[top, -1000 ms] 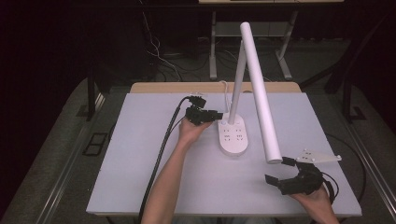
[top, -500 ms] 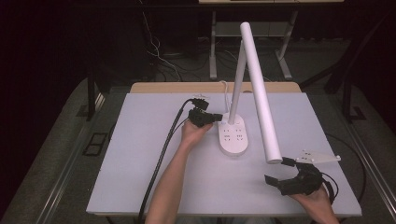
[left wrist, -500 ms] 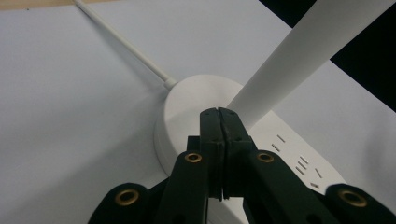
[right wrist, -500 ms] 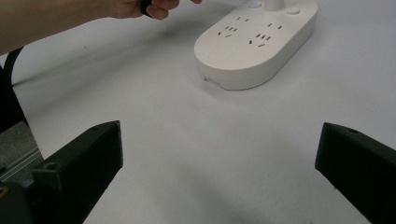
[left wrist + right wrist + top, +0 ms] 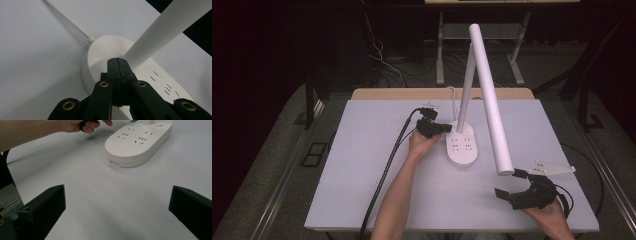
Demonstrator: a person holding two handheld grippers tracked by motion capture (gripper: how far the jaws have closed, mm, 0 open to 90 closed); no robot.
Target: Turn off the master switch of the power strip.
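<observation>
A white desk lamp stands mid-table on an oval base (image 5: 461,146) with socket slots on top. Its pole (image 5: 466,82) rises from the back of the base, and its long tube head (image 5: 491,102) slants down toward the front right. My left gripper (image 5: 446,128) is shut with nothing between its jaws. In the left gripper view its tips (image 5: 116,60) rest on the base (image 5: 98,56) right at the foot of the pole (image 5: 162,27). My right gripper (image 5: 508,184) hovers open near the front right corner. In its view (image 5: 117,193) it faces the base (image 5: 138,142) with bare table between its jaws.
The lamp's white cord (image 5: 67,20) runs off the back of the base. A thick black cable (image 5: 387,170) trails from the left gripper to the front edge. The person's left hand (image 5: 82,125) is beside the base. The lamp head's low end (image 5: 504,167) hangs just above the right gripper.
The left gripper has edged slightly toward the lamp base. The right gripper has barely moved and stays open.
</observation>
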